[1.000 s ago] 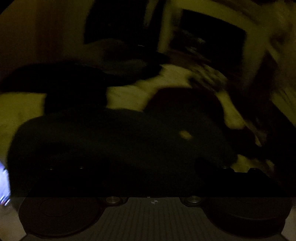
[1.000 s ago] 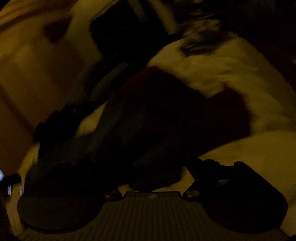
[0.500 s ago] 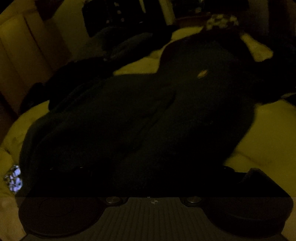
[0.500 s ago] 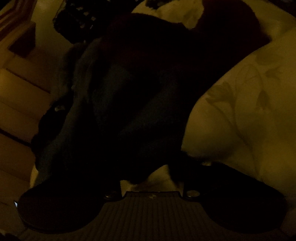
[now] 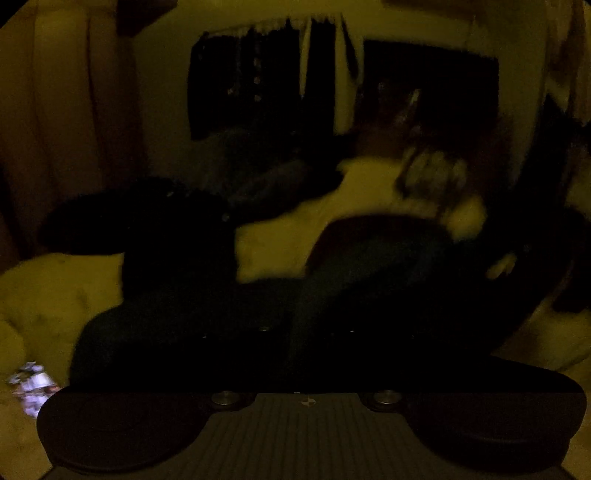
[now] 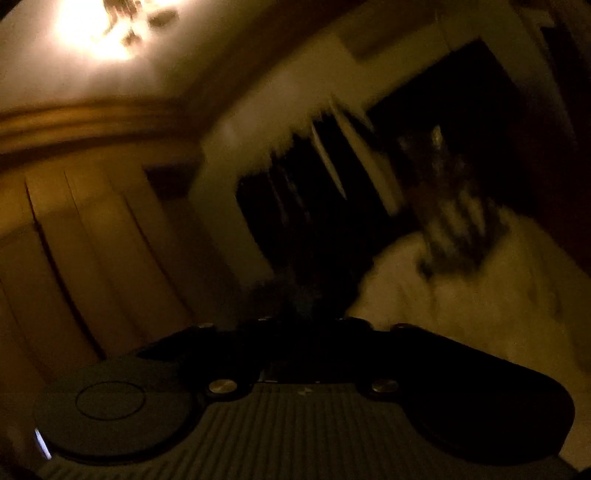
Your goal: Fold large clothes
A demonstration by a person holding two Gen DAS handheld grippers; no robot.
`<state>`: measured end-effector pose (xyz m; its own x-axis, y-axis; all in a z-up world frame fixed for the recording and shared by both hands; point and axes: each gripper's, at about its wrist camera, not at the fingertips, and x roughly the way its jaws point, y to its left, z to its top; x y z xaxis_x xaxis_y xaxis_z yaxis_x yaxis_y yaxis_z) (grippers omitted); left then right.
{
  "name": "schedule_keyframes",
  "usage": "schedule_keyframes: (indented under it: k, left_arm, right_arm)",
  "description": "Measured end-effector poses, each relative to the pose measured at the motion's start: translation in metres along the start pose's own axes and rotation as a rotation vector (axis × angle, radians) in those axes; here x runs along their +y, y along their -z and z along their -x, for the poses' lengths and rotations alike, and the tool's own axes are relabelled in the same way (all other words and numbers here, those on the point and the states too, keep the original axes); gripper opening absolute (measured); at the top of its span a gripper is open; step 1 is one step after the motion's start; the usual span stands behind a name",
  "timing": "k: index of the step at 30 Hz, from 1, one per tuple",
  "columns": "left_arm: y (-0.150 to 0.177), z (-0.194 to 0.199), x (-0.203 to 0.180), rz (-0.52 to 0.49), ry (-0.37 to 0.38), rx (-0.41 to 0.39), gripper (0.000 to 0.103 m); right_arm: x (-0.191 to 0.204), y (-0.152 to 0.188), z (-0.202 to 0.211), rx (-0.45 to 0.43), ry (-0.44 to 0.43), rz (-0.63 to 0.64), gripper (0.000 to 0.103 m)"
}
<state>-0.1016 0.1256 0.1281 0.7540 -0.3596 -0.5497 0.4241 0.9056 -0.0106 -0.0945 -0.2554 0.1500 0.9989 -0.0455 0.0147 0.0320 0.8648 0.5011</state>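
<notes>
Right wrist view: right tongs (image 6: 301,325) point level, fully closed; any cloth in them is too dark to see. Left tongs (image 5: 295,332), closing, tilt down over the dark soft garment (image 5: 369,280) on the pale bed (image 5: 280,243).

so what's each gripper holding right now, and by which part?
Too dark to tell. Left gripper is closing over the dark garment; right gripper is shut, with dark cloth just ahead.

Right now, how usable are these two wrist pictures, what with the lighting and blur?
Left wrist view: very dim and yellow-tinted, motion-smeared; the dark garment merges with the gripper's black body. Right wrist view: tilted and streaked, with the ceiling lamp blown out to glare; the pale bedding is the only readable surface.
</notes>
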Motion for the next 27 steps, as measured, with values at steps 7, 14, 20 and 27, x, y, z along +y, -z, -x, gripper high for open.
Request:
schedule_keyframes:
  k: [7,14,20,27]
  left_arm:
    - [0.017,-0.069,0.039,0.176,-0.082,0.185,0.074]
    - [0.068,-0.099,0.062,0.167,-0.115,0.321,0.076]
    - [0.072,-0.101,0.076,0.227,-0.109,0.326,0.077]
    - [0.067,-0.104,0.075,0.251,-0.112,0.329,0.077]
  right_arm:
    - [-0.025,0.015,-0.052,0.301,0.023,-0.109,0.102]
    - [-0.076,0.118,0.005,0.497,0.349,0.003,0.091]
    - [-0.082,0.144,0.014,0.607,0.41,0.044,0.092]
    - [-0.054,0.175,0.005,0.651,0.362,0.18,0.066]
